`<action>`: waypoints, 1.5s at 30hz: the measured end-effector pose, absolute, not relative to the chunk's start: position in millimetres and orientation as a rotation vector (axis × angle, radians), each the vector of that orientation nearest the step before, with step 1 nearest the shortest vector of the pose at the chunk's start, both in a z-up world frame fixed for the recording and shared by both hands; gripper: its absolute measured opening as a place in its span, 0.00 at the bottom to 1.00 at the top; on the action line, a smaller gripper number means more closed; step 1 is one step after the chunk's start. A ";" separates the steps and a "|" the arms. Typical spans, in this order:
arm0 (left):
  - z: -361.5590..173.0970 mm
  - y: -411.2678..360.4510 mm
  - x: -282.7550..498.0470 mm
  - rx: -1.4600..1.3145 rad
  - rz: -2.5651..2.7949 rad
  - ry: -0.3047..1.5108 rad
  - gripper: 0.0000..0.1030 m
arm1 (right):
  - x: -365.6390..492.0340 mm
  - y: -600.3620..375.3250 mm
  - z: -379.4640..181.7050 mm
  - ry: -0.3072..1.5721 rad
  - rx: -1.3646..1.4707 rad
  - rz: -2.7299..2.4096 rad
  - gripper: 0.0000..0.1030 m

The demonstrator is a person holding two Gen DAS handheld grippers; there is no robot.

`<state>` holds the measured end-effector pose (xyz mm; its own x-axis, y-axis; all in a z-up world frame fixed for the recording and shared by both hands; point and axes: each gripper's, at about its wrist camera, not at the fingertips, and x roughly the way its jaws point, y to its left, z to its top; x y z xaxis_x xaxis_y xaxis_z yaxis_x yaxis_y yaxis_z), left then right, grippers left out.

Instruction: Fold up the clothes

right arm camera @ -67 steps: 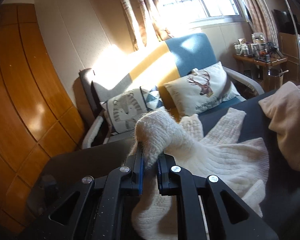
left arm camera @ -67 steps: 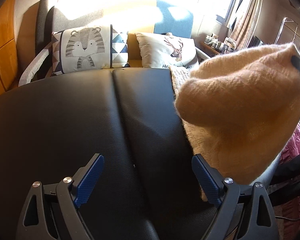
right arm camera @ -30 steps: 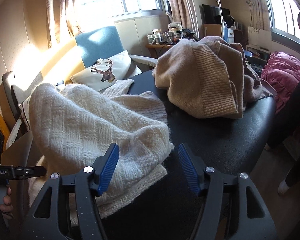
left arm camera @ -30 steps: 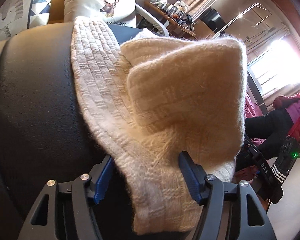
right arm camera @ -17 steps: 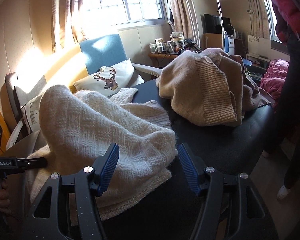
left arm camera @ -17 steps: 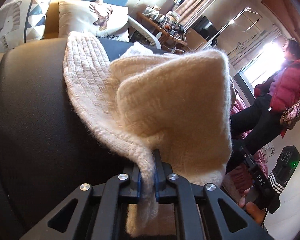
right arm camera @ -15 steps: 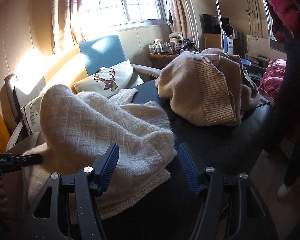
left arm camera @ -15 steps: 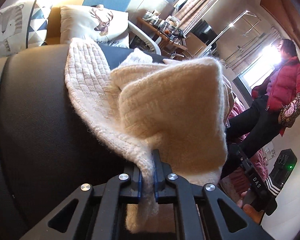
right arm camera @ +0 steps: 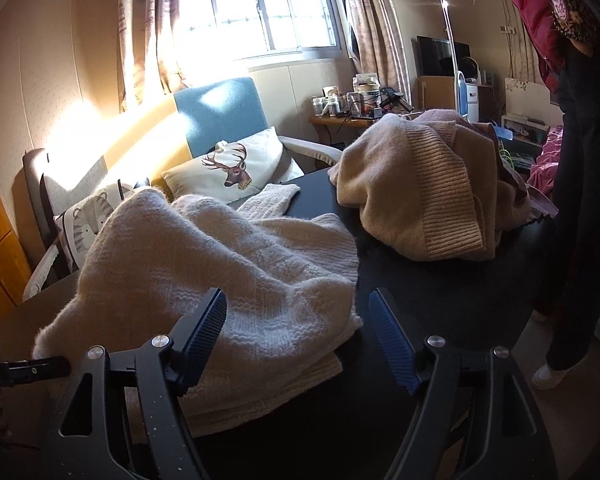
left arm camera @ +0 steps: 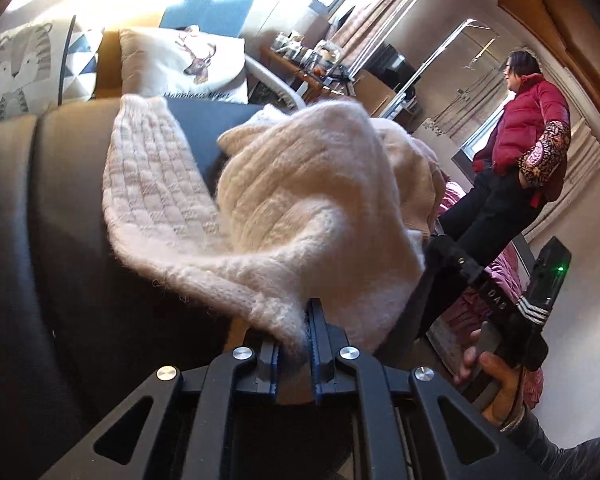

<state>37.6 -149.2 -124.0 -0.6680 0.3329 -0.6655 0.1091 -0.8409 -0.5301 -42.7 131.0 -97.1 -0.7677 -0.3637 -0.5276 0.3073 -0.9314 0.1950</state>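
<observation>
Our left claw [left arm camera: 294,346] is pinched tight on a fuzzy corner of the cream knit sweater [left arm camera: 300,216], the blue pads nearly meeting with wool bunched between them. From that nip the knit rises ahead of us into a loose hump, and one ribbed sleeve [left arm camera: 152,176] trails off ahead and to the left, flat on the black padded table [left arm camera: 60,240].

Our right claw [right arm camera: 298,340] stands wide, holding nothing, its pads spread just above the near edge of the same sweater [right arm camera: 220,272], which lies heaped ahead and to its left. Ahead and to the right of this claw, apart from the cream one, a tan sweater [right arm camera: 420,196] sits in a crumpled pile on the table. Beyond both, cushions lean on a sofa [right arm camera: 220,108], and a bystander in a red jacket [left arm camera: 528,128] stands off to the right.

We judge a fold of the cream sweater to be in hand, with one corner gripped and lifted. The hump is uneven, so the next move calls for the free claw to take a matching edge, so that the layer carries over evenly and does not drag the sleeve askew.
</observation>
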 end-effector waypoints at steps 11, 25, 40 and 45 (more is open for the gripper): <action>-163.9 -181.3 62.9 -1.337 2.541 -1.050 0.33 | -40.8 120.7 -98.9 -0.104 0.815 -2.619 0.75; -149.7 -232.1 73.5 -1.437 2.663 -1.044 0.34 | -37.2 106.9 -105.5 -0.102 0.823 -2.566 0.76; -172.3 -258.3 -38.5 -1.520 2.830 -0.874 0.39 | -43.3 104.0 -116.2 -0.084 0.870 -2.555 0.76; -173.0 -252.1 -54.2 -1.592 2.868 -0.722 0.42 | -45.1 101.4 -119.1 -0.084 0.876 -2.550 0.76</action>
